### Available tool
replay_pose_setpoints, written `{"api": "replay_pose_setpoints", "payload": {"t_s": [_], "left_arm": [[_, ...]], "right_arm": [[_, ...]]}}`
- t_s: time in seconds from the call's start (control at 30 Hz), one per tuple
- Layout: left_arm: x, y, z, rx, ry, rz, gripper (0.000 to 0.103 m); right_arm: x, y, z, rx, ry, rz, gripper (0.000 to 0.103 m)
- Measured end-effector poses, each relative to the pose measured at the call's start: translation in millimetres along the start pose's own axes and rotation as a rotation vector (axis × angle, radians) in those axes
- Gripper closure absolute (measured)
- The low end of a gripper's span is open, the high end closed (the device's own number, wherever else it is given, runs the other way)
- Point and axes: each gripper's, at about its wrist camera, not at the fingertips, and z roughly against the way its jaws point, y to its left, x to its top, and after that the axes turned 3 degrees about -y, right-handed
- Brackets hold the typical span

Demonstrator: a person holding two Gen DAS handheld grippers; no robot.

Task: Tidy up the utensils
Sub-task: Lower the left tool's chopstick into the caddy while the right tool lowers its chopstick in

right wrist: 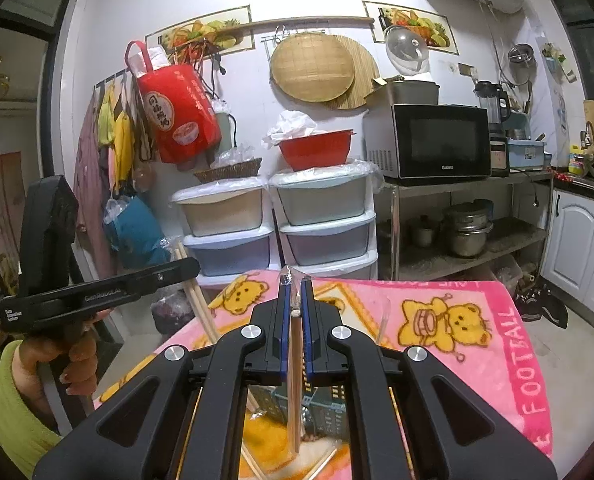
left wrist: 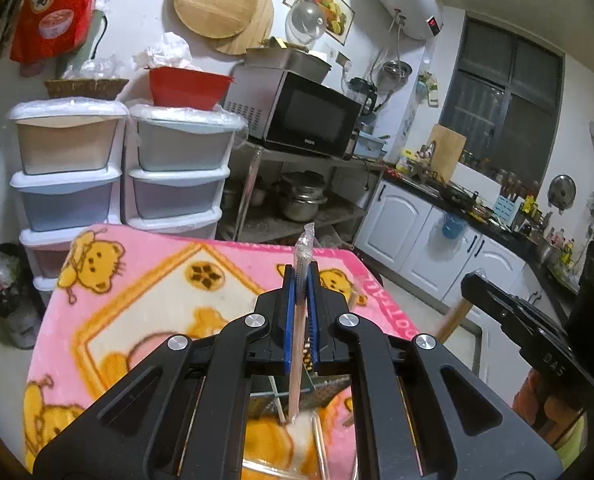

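Two tools clenched, left tool (left wrist: 301, 280) pinching wrapped chopsticks (left wrist: 300, 320), right tool (right wrist: 296, 292) pinching wrapped chopstick pair (right wrist: 295, 380) upright

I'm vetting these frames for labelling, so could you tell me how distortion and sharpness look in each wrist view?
Left wrist view: strong fisheye bending with dark corners; the left gripper and its wrapped chopsticks are sharp, the window dark. Right wrist view: same curvature, walls bowed; the right gripper is crisp, the microwave readable.
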Motion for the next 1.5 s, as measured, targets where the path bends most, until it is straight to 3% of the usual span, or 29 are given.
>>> {"api": "replay_pose_setpoints", "payload": {"t_s": [0.57,0.93,1.5], "left_arm": [[18.0,-4.9,-3.8,0.107,-0.130,-0.050,0.100],[7.4,10.1,-19.3,0.150,-0.135,-0.035,0.100],[-26.6,10.1,-50.3,0.141,-0.067,-0.070,0.100]], "right_arm": [[28.6,2.8,0.0,-0.071,-0.134,0.036,0.097],[23.8,-14.8,-20.7,-0.144,-0.154,0.043,0.097],[-17.4,-23.2,-47.6,-0.156,-0.122,-0.010,0.097]]}}
